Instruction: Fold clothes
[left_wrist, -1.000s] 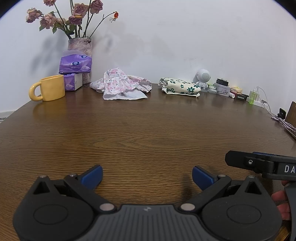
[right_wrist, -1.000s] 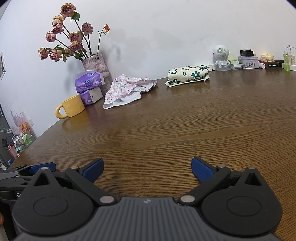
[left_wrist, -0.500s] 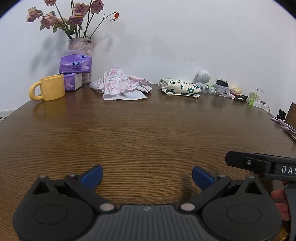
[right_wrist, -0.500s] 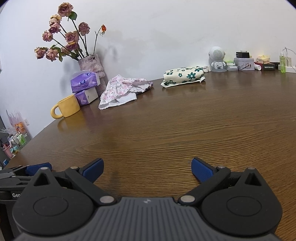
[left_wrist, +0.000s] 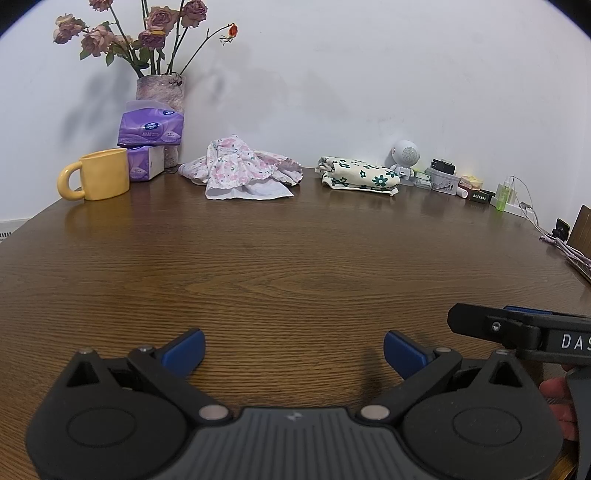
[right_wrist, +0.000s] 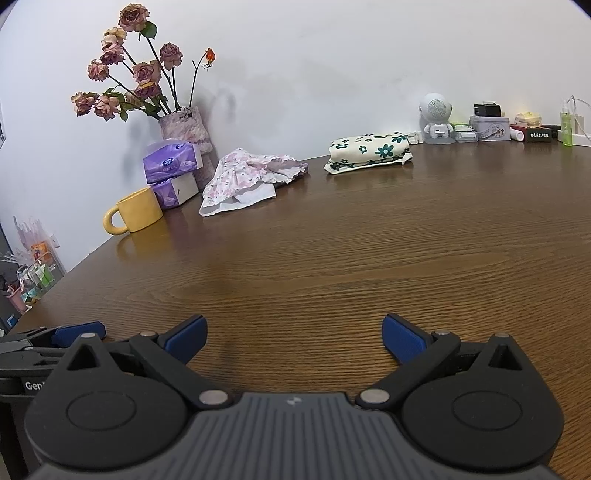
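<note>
A crumpled pink floral garment (left_wrist: 245, 173) (right_wrist: 247, 175) lies at the far side of the brown wooden table (left_wrist: 295, 266) (right_wrist: 351, 240), near the wall. To its right rests a folded cream garment with green flowers (left_wrist: 360, 178) (right_wrist: 369, 149). My left gripper (left_wrist: 293, 352) hovers low over the table's near part, open and empty. My right gripper (right_wrist: 293, 338) is also open and empty, far from both garments. In the left wrist view the right gripper's body juts in at the right edge, with a person's fingertips (left_wrist: 554, 400) below it.
A yellow mug (left_wrist: 98, 180) (right_wrist: 136, 210), purple tissue packs (left_wrist: 150, 129) (right_wrist: 171, 162) and a vase of dried roses (left_wrist: 160, 92) (right_wrist: 184, 123) stand at the back left. A small white robot figure (left_wrist: 404, 157) (right_wrist: 437, 118), boxes, a green bottle (right_wrist: 565, 123) and cables line the back right.
The right wrist view has swung slightly, so the far objects sit a little differently in frame. The left gripper has barely moved. Both grippers stay open.
</note>
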